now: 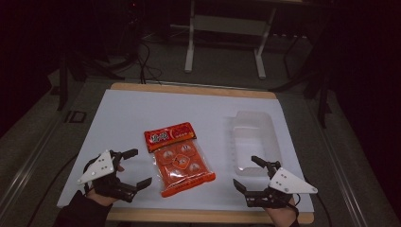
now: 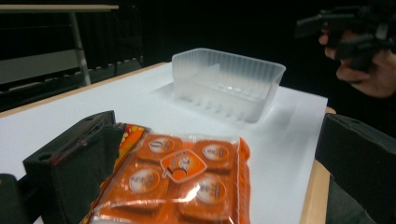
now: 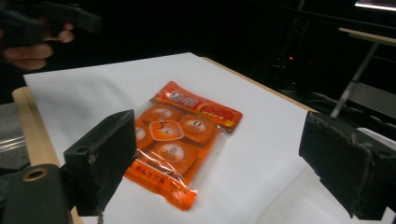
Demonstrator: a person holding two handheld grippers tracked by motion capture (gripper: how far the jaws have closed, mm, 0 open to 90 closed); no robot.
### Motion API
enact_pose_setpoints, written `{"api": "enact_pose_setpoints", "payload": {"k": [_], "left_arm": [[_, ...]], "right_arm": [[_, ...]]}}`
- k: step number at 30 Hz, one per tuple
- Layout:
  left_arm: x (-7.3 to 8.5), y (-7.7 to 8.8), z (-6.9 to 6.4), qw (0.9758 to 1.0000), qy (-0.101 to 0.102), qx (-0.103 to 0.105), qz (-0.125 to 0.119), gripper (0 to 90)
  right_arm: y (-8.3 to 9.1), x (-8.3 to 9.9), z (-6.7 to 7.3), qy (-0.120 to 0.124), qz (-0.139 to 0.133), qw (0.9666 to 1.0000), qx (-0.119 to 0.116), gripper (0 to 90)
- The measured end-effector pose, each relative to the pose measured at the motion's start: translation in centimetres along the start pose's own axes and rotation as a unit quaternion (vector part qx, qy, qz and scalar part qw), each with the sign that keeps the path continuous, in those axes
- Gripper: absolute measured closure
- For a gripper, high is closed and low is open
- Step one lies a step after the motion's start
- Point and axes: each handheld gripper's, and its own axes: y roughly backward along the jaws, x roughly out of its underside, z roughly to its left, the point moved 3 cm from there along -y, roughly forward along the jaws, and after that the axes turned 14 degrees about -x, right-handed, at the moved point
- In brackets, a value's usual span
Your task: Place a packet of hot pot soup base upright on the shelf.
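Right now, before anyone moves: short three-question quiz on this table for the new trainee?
1. True or false: the snack packet lies inside the clear tray.
2. Which tongs are nearer the tray: A left tongs, B right tongs?
3. Fill in: both tongs are ___ and hold nothing.

Key: 1 false, it lies on the white sheet beside the tray. 2 B. 3 open.

Snack packet (image 1: 177, 157): on table (image 1: 123, 113), centre. Plastic tray (image 1: 253, 142): right of packet, apart. Left tool (image 1: 135, 168): left of packet. Right tool (image 1: 249, 174): right of packet, before tray.
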Motion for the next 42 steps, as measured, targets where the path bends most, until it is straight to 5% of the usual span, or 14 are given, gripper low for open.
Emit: {"api": "enact_pose_setpoints", "payload": {"k": [7, 15, 24, 28, 32, 33, 39, 41, 42], "left_arm": [[-0.3, -2.3, 1.7, 0.9998, 0.015, -0.009, 0.008, 0.0], [0.5, -4.2, 4.3, 0.9985, 0.030, -0.044, 0.015, 2.3], [2.1, -6.2, 6.8, 0.9941, 0.053, -0.090, 0.028, 4.2], [2.8, -7.3, 8.1, 0.9913, 0.068, -0.099, 0.054, 4.6], [3.7, -8.1, 9.1, 0.9876, 0.057, -0.129, 0.069, 5.2], [4.2, -8.7, 9.8, 0.9848, 0.051, -0.142, 0.086, 7.8], [5.6, -10.1, 11.0, 0.9788, 0.076, -0.139, 0.130, 14.6], [6.2, -11.0, 11.6, 0.9733, 0.087, -0.141, 0.158, 16.0], [6.2, -11.0, 11.6, 0.9733, 0.087, -0.141, 0.158, 16.0]], "right_arm": [[-0.1, -0.1, 0.3, 0.007, -0.002, 1.0000, -0.004, 12.0], [0.0, -0.2, 0.5, 0.009, -0.012, 0.9998, -0.013, 11.7], [-0.1, -0.2, 0.7, 0.008, -0.014, 0.9998, -0.014, 11.7], [-0.1, -0.1, 0.8, 0.014, -0.009, 0.9998, -0.015, 13.3], [-0.2, -0.1, 0.9, 0.016, -0.005, 0.9997, -0.016, 13.3], [-0.2, -0.1, 0.8, 0.015, -0.007, 0.9997, -0.016, 13.2], [-0.2, -0.1, 0.8, 0.009, -0.009, 0.9997, -0.022, 12.9], [-0.4, 0.0, 0.8, 0.006, -0.005, 0.9996, -0.026, 12.8], [-0.4, 0.0, 0.8, 0.006, -0.005, 0.9996, -0.026, 12.8]]}}
